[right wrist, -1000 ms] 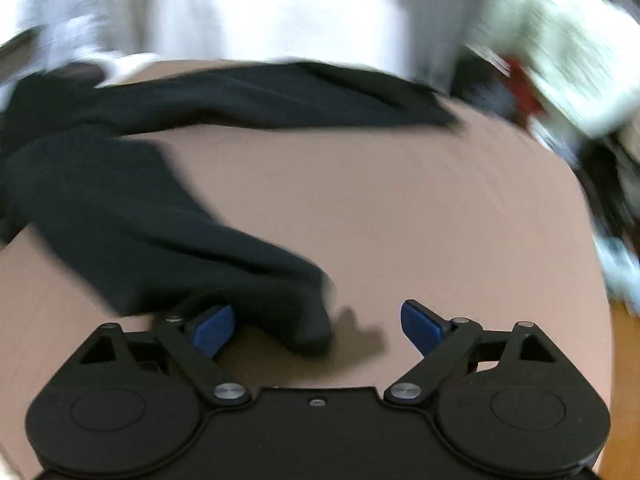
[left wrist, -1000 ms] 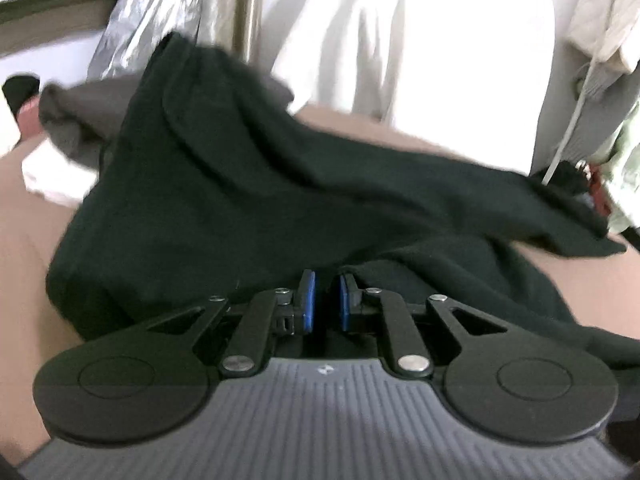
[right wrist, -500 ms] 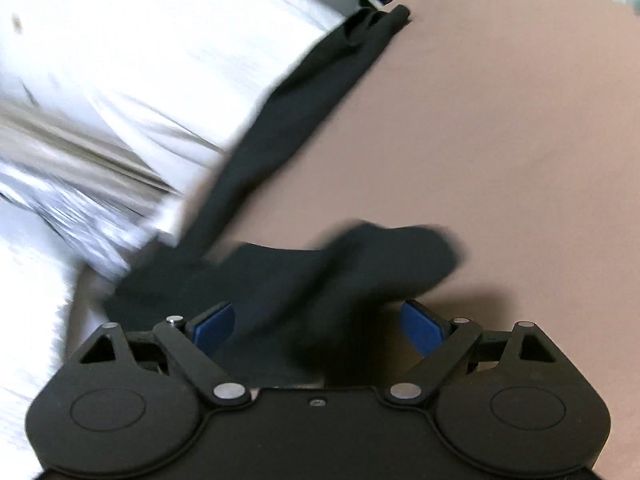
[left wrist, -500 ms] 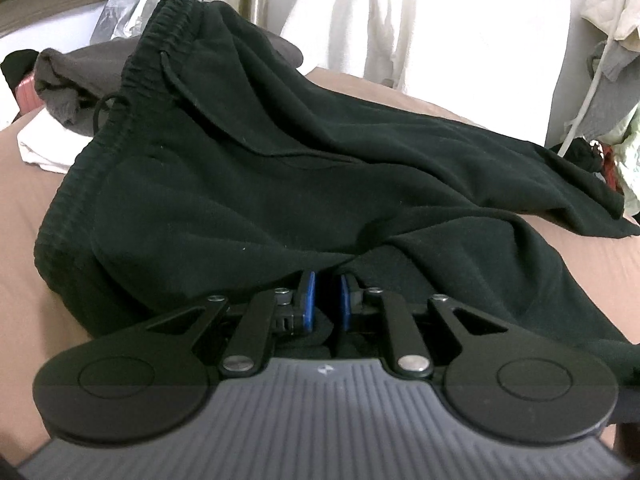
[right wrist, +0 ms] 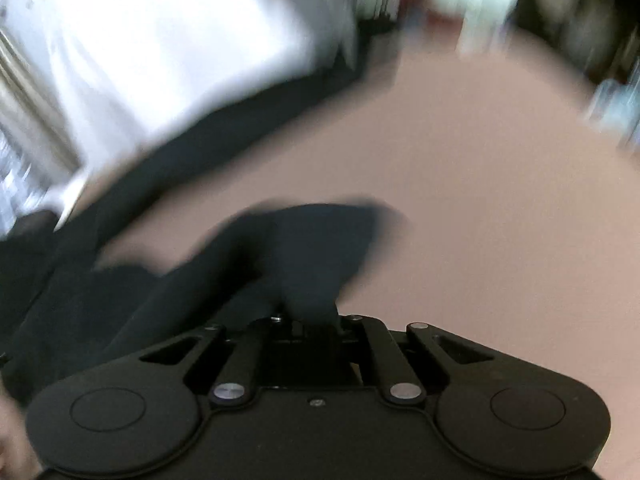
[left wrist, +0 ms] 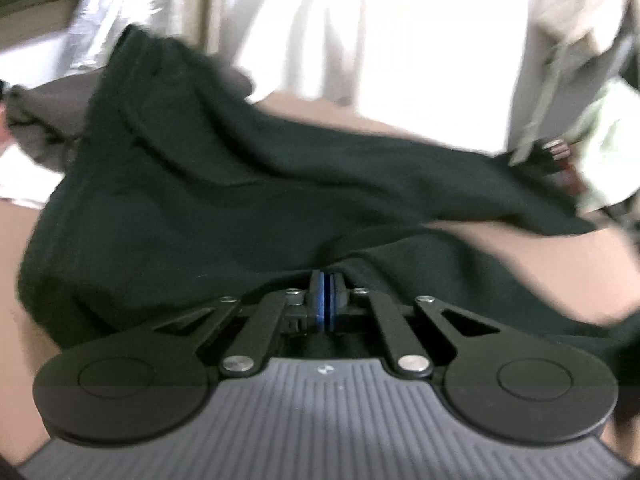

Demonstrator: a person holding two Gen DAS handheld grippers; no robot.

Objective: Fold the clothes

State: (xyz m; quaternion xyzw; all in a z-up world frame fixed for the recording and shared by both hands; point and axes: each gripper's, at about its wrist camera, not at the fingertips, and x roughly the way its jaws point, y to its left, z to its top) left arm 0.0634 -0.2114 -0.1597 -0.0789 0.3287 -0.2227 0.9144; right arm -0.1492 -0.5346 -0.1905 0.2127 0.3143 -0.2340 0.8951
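Black sweatpants [left wrist: 240,184] lie spread over a brown bed sheet [left wrist: 520,256], waistband at the far left. My left gripper [left wrist: 325,280] sits at their near edge. Its blue pads are closing tight together, and folds of the cloth run out from the tips. In the right wrist view the end of one trouser leg [right wrist: 320,248] bunches up out of my right gripper [right wrist: 310,316], whose jaws are closing on it. The cloth hides the pads. The other leg [right wrist: 240,128] stretches away to the upper right across the sheet [right wrist: 480,200]. Both views are blurred.
A grey garment [left wrist: 36,120] and something white [left wrist: 16,184] lie at the far left of the bed. White fabric [left wrist: 400,40] hangs behind it, with crinkled silver material [left wrist: 108,12] to its left. Hanging clothes and clutter [left wrist: 600,140] crowd the right side.
My right gripper has gone from wide open around the leg end to shut on it. The small gap between the left pads has closed. Both views have shifted and blurred.
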